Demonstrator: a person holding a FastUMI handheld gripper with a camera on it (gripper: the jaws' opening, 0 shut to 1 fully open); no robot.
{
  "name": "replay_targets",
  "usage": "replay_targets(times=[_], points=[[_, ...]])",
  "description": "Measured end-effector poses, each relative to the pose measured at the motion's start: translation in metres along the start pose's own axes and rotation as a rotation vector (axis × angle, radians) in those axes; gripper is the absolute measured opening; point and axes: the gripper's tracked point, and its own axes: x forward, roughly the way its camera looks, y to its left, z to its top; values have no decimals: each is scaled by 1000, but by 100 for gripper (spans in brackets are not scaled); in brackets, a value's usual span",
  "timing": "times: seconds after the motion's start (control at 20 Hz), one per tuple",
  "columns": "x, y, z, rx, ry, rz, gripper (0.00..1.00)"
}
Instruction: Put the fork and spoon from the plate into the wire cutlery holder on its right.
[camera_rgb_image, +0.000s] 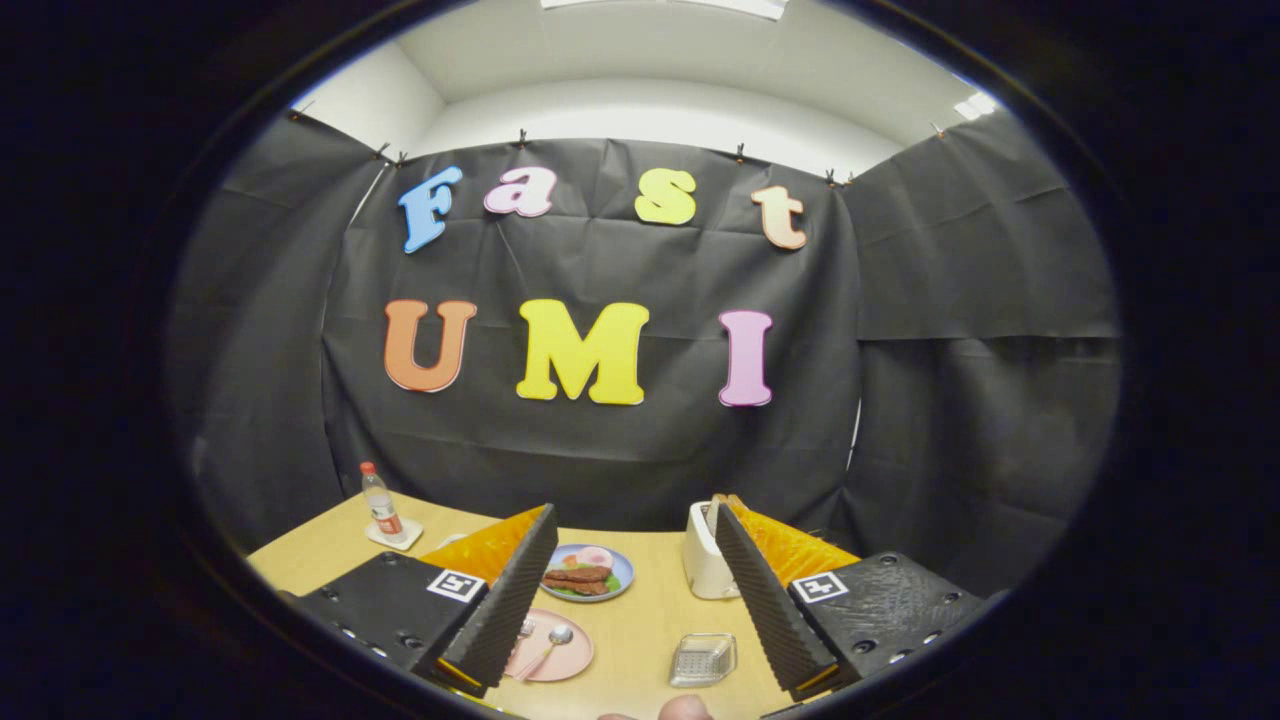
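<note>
The gripper (630, 590) hangs spread wide above the light wooden table (640, 625). Between its fingers, the round pink plate (563, 660) carries a silver spoon (548, 645) and a half-hidden fork (526, 627); the small wire cutlery holder (703, 659) sits to the plate's right.

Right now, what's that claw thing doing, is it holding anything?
Gripper: open and empty, its fingers spread wide above the table; the spoon lies on the pink plate between them.

a pink plate (560, 662) sits near the table's front edge, a silver spoon (549, 646) lying across it, bowl toward the far side. the fork (526, 628) on its left part is half hidden. the wire cutlery holder (703, 659) stands right of the plate.
</note>
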Motion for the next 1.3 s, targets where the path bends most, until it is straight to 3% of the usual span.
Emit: replay_targets(times=[0.35, 0.6, 1.0, 1.3], points=[[-1, -1, -10, 7, 39, 18, 95], [-5, 12, -46, -49, 129, 73, 95], [16, 63, -147, -16, 368, 115, 96], [44, 97, -254, -36, 579, 112, 95]])
